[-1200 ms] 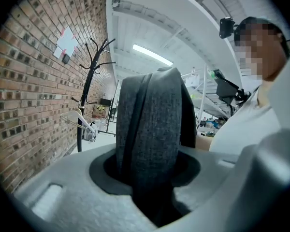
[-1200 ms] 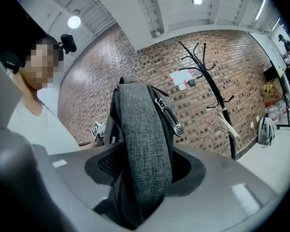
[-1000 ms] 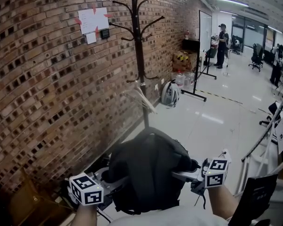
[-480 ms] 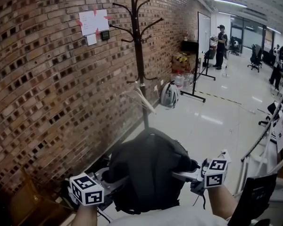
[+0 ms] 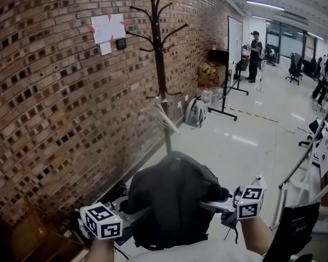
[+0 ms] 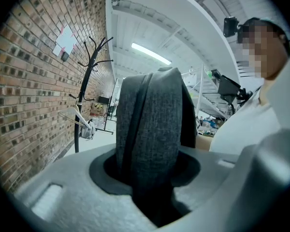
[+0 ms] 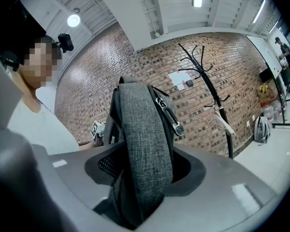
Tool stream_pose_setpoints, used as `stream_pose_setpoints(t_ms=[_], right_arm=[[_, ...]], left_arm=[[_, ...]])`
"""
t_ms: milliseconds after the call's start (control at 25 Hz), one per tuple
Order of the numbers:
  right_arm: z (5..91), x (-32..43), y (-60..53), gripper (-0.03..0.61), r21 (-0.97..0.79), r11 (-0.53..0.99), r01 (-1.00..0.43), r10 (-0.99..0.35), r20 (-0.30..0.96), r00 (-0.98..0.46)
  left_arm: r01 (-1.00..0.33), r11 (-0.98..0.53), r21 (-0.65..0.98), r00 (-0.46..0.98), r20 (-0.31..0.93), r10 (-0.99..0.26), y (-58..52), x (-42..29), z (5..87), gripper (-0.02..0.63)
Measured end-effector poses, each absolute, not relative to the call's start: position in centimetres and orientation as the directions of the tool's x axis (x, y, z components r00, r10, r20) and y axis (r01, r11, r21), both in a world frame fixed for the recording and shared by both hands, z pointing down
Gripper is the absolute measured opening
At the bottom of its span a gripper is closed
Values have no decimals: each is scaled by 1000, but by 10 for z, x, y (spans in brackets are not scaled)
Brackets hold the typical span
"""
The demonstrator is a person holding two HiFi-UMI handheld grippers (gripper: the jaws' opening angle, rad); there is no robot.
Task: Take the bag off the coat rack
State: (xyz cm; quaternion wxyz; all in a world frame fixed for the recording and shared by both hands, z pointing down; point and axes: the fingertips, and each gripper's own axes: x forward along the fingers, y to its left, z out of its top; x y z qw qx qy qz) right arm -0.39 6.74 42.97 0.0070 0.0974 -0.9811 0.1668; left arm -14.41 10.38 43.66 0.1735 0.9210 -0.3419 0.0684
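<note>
A dark grey backpack [image 5: 172, 201] hangs in front of me, free of the black coat rack [image 5: 159, 64], which stands further off by the brick wall. My left gripper [image 5: 132, 215] is shut on the bag's left side and my right gripper [image 5: 212, 205] on its right. In the left gripper view, folded grey fabric [image 6: 150, 124] is pinched between the jaws of the left gripper [image 6: 152, 187]. The right gripper [image 7: 135, 187] clamps a padded edge of the bag [image 7: 142, 139] beside a zip pull [image 7: 176, 127]. The fingertips are hidden by the bag.
A white hanger [image 5: 167, 116] hangs low on the rack. A grey bag [image 5: 195, 112] lies on the floor beyond it, near boxes [image 5: 210, 72] and a whiteboard on a stand [image 5: 236, 37]. A person [image 5: 255, 48] stands far back. A dark panel [image 5: 295, 228] is at my right.
The bag and both grippers sit slightly lower in the head view and the rack has drifted a little left. Both grips look unchanged.
</note>
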Motion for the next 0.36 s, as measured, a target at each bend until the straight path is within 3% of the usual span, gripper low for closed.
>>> stream_pose_setpoints(t_ms=[360], right_arm=[[427,-6,70,221,-323,926,-196,-193,44,-980]], left_arm=[[-649,-712,267,761,243,-602,105,-146,433,164]])
